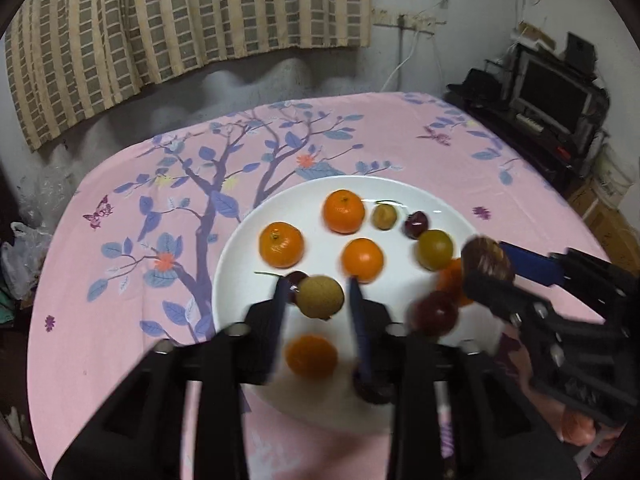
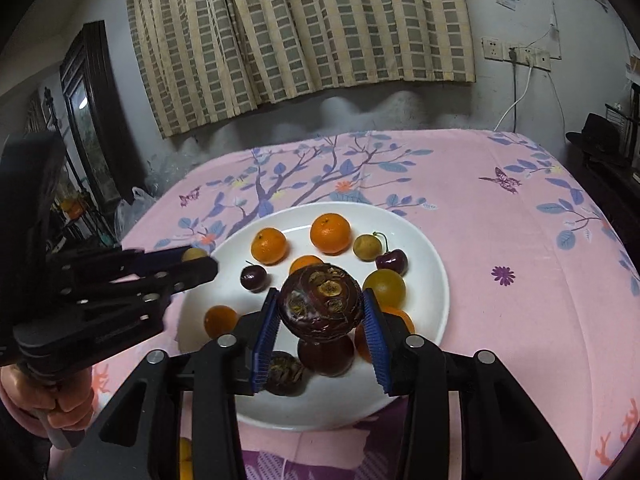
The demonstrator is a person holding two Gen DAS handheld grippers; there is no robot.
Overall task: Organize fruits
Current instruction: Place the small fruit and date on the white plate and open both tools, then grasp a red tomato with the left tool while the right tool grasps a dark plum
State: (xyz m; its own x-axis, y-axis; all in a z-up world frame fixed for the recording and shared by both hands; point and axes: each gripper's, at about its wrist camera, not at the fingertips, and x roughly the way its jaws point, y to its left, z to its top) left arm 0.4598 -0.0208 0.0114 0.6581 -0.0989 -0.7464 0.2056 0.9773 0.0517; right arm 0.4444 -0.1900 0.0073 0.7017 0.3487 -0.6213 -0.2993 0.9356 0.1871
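Both claws hover over the white plate, right gripper flanking a purple mangosteen, left gripper loosely astride a brownish-green fruit; either could drop, scattering oranges beneath.

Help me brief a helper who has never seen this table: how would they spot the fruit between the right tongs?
Start at the big white plate on the pink flowered tablecloth. Over its near side sit the right tongs, blue pads either side of the dark purple mangosteen. Unlike the oranges and cherries, it is the largest, with yellowish-brown patches on top.
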